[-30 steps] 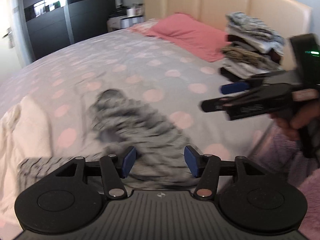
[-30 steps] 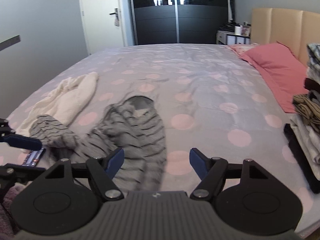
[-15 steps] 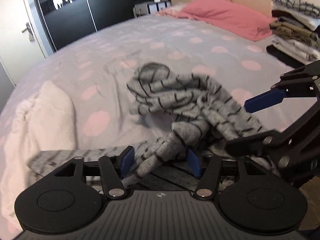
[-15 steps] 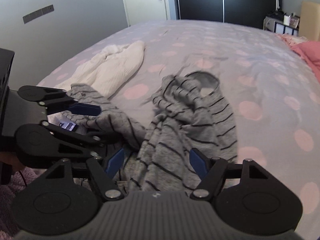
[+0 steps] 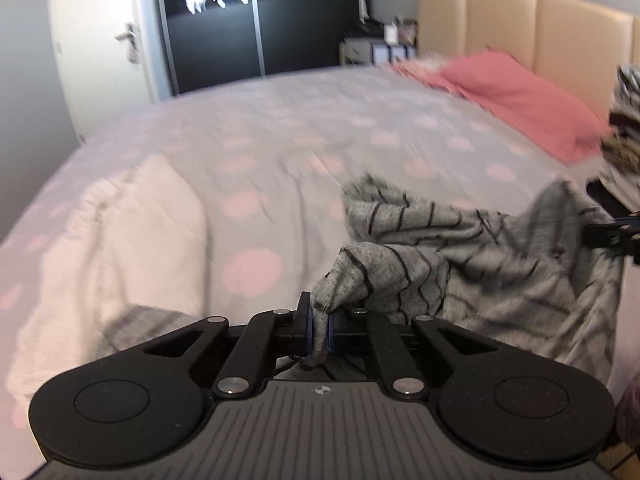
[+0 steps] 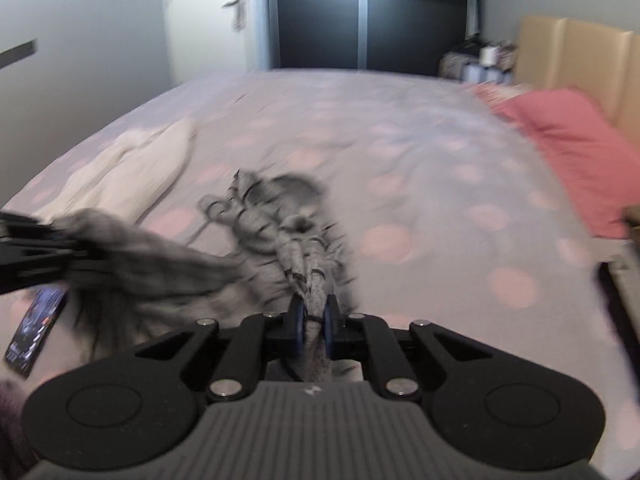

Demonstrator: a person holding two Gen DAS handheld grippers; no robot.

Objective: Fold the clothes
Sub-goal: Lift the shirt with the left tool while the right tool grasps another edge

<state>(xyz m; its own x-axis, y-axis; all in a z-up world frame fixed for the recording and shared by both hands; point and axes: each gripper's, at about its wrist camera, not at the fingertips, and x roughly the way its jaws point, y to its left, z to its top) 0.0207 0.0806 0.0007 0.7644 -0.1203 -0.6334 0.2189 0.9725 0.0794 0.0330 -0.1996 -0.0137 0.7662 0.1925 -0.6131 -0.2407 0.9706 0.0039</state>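
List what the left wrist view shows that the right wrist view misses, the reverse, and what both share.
Left wrist only: the left gripper close up, pinching the grey striped garment, and the stack of clothes at the right edge.

Right wrist only: the right gripper close up, pinching that garment, and a phone on the bed.

Both: the dotted bedspread, cream garment, pink pillow, dark wardrobe. Both grippers' jaws have just been closing.

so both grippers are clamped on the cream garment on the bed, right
Not the cream garment: it lies untouched on the bed. Both wrist views show the left gripper and right gripper clamped on the grey striped garment.
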